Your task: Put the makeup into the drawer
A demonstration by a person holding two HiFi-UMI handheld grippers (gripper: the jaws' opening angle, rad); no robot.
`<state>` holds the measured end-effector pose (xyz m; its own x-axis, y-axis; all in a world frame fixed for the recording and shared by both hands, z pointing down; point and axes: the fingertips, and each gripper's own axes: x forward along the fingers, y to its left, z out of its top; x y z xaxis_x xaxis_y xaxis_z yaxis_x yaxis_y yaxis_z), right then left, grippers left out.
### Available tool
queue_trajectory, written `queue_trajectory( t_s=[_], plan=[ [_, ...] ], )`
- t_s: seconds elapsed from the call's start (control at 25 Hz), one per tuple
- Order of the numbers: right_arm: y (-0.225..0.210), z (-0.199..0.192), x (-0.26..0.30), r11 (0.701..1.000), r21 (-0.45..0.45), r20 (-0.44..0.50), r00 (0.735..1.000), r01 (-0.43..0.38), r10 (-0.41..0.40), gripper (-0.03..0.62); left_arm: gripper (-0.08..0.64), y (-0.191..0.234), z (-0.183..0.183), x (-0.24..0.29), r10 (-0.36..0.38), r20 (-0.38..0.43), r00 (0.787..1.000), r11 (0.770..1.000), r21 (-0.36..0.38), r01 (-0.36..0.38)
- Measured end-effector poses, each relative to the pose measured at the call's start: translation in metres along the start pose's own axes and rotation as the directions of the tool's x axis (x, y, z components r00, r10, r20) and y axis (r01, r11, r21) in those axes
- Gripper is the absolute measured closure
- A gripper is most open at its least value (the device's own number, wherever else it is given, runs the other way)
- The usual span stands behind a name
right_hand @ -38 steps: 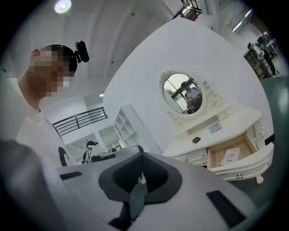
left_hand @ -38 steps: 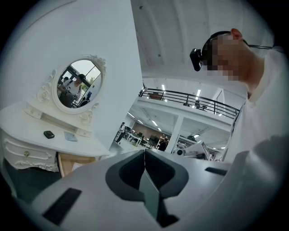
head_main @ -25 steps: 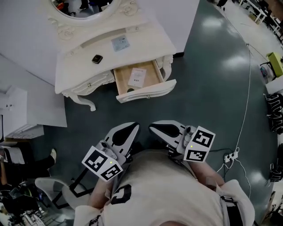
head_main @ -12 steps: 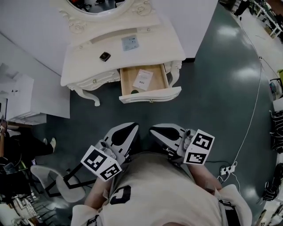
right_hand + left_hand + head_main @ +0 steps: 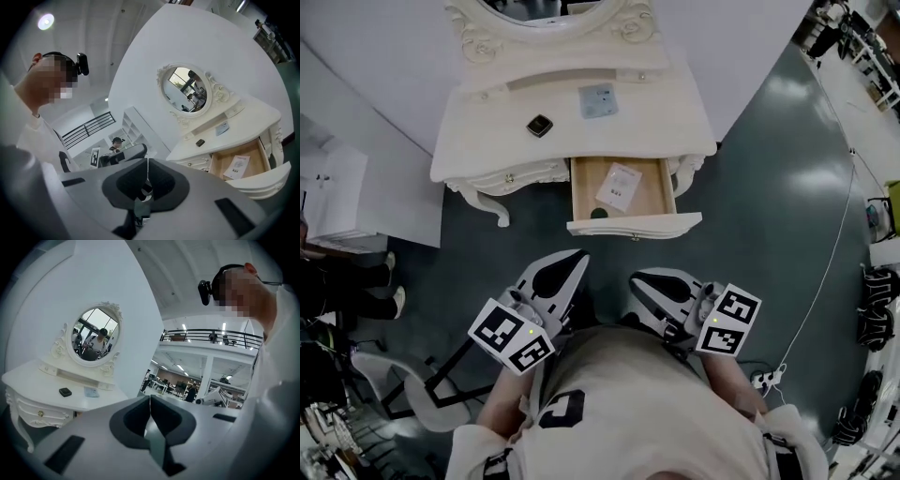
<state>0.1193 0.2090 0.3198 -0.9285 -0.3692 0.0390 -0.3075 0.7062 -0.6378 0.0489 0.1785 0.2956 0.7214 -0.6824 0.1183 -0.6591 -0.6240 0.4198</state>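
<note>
Open drawer [image 5: 667, 190] holds a card [image 5: 619, 186] and a small dark thing [image 5: 598, 213]. Left gripper [image 5: 579, 257] and right gripper [image 5: 636, 279] both clenched, empty.

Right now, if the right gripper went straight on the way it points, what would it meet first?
Most likely the left gripper, whose tip sits just beyond the right gripper; the open drawer lies off to its right. Depth is unclear.
</note>
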Motion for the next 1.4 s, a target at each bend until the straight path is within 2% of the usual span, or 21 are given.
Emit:
queue_trajectory(
  t_s=[0.4, 0.56, 0.92, 1.08, 1.12, 1.16, 1.2, 1.4],
  plan=[
    [-0.027, 0.028, 0.141, 1.000, -0.003, -0.093, 0.996, 0.001, -0.001, 0.563, 0.503, 0.136, 0.053, -0.026, 0.031, 0.065, 0.997, 0.997, -0.067, -0.026],
    [-0.040, 0.037, 0.191, 0.999, -0.008, -0.116, 0.993, 0.032, -0.032, 0.563, 0.503, 0.184, 0.069, -0.038, 0.033, 0.080, 0.996, 0.995, -0.092, -0.026],
    [-0.080, 0.048, 0.268, 0.990, -0.004, -0.168, 0.976, 0.139, -0.138, 0.561, 0.503, 0.243, 0.082, -0.036, -0.012, 0.090, 0.996, 0.991, -0.130, 0.024],
    [-0.115, 0.055, 0.281, 0.980, -0.027, -0.198, 0.960, 0.196, -0.198, 0.560, 0.503, 0.255, 0.091, -0.030, 0.003, 0.105, 0.994, 0.993, -0.121, 0.009],
    [-0.125, 0.056, 0.285, 0.977, -0.040, -0.211, 0.954, 0.207, -0.211, 0.536, 0.503, 0.258, 0.092, -0.029, 0.012, 0.106, 0.994, 0.993, -0.120, 0.000],
    [-0.135, 0.056, 0.289, 0.975, -0.054, -0.229, 0.948, 0.215, -0.221, 0.414, 0.503, 0.259, 0.092, -0.028, 0.023, 0.103, 0.994, 0.993, -0.120, -0.010],
    [-0.145, 0.057, 0.294, 0.972, -0.069, -0.245, 0.941, 0.222, -0.233, 0.344, 0.503, 0.260, 0.091, -0.026, 0.035, 0.099, 0.995, 0.992, -0.121, -0.023],
    [-0.215, 0.066, 0.321, 0.936, -0.225, -0.304, 0.894, 0.269, -0.330, 0.310, 0.503, 0.262, 0.086, -0.011, 0.097, 0.079, 0.992, 0.985, -0.151, -0.084]
  ],
)
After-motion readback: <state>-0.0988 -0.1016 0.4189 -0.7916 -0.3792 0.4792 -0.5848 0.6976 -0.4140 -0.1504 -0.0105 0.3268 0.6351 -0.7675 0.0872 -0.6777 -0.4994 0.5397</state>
